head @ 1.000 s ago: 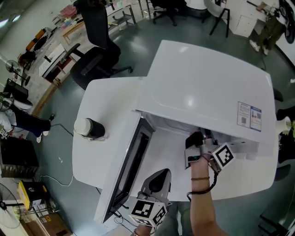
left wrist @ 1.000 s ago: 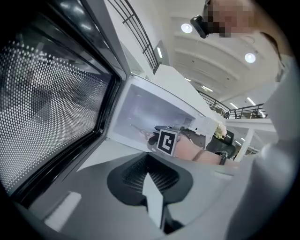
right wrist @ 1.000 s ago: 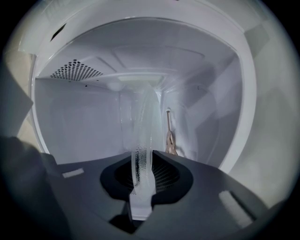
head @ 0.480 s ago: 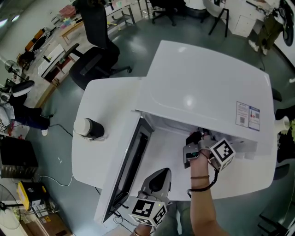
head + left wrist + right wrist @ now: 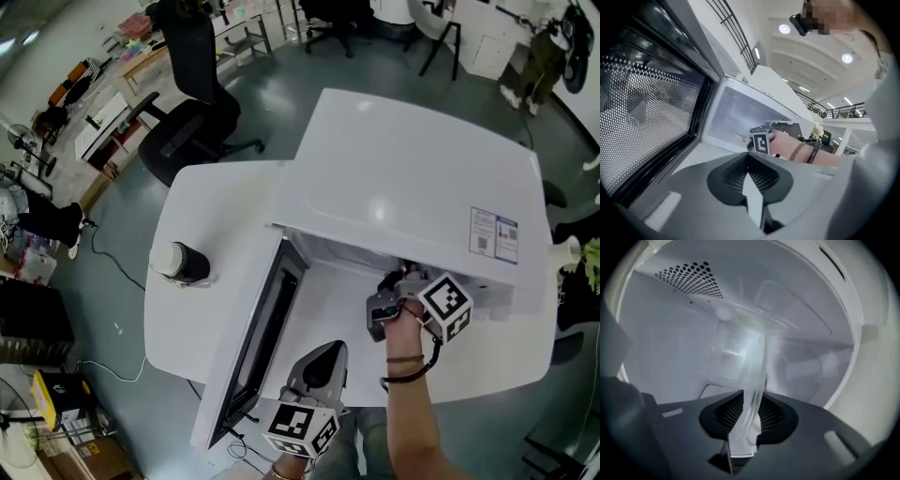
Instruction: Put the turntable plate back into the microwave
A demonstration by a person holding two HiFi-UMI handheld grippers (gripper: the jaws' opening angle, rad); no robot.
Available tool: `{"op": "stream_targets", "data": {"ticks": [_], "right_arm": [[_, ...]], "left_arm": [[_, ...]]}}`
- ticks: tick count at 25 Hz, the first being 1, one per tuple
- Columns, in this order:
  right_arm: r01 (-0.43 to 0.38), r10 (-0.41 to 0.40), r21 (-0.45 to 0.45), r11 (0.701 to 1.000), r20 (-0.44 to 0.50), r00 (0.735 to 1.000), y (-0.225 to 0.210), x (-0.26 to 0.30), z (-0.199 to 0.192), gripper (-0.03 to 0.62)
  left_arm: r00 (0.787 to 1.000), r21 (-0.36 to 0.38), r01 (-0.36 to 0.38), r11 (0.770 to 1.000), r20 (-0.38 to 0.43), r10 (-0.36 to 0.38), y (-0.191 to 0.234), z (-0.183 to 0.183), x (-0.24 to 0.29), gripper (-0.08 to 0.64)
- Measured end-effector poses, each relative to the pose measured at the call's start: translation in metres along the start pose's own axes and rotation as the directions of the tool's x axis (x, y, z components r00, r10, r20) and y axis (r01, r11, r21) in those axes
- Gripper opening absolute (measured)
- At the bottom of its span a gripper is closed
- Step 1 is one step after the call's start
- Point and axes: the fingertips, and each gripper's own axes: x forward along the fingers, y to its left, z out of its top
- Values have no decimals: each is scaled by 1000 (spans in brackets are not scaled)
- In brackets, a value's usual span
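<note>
Head view: a white microwave [image 5: 412,178] sits on a white table [image 5: 187,216] with its door [image 5: 258,347] swung open to the left. A white-capped dark container [image 5: 180,262] stands on the table's left part, and an office chair [image 5: 192,122] is beyond it on the floor.
Right gripper, from above: the right gripper [image 5: 398,279] reaches into the open front, with the hand [image 5: 405,321] behind it just outside. The microwave's top hides the cavity from this view.
Right gripper view only: the inside of the cavity, with a perforated vent [image 5: 689,277] on one wall and the clear glass turntable plate [image 5: 745,357] seen edge-on.
Plate and jaws: the plate is inside the cavity. Its near rim runs straight into the right gripper [image 5: 747,413], between the two pads.
Right jaws: opening, partly apart. The pads lie against both faces of the rim and no gap shows.
Left gripper view only: the mesh window of the door from its inner side, and the right hand's marker cube [image 5: 761,143] at the cavity mouth.
Left gripper: the left gripper [image 5: 326,352] is low and near, beside the door, well apart from the plate.
Left jaws: the left gripper [image 5: 750,177] is fully closed, pad against pad, with nothing between them.
</note>
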Motion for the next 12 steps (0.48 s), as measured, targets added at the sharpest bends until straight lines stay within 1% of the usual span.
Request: {"op": "stream_targets", "data": {"ticks": [9,12], "right_arm": [[87,-88,-35,996,-30,996,-11,-5,-2,115],[110,-113,-63,992,-39,993,-8,-6,-1,123]], "left_arm": [[1000,10,2,1000,8,-2,-7,0,-3,0],[1000,6,0,1000,15,0,-8,3,-5,0]]}}
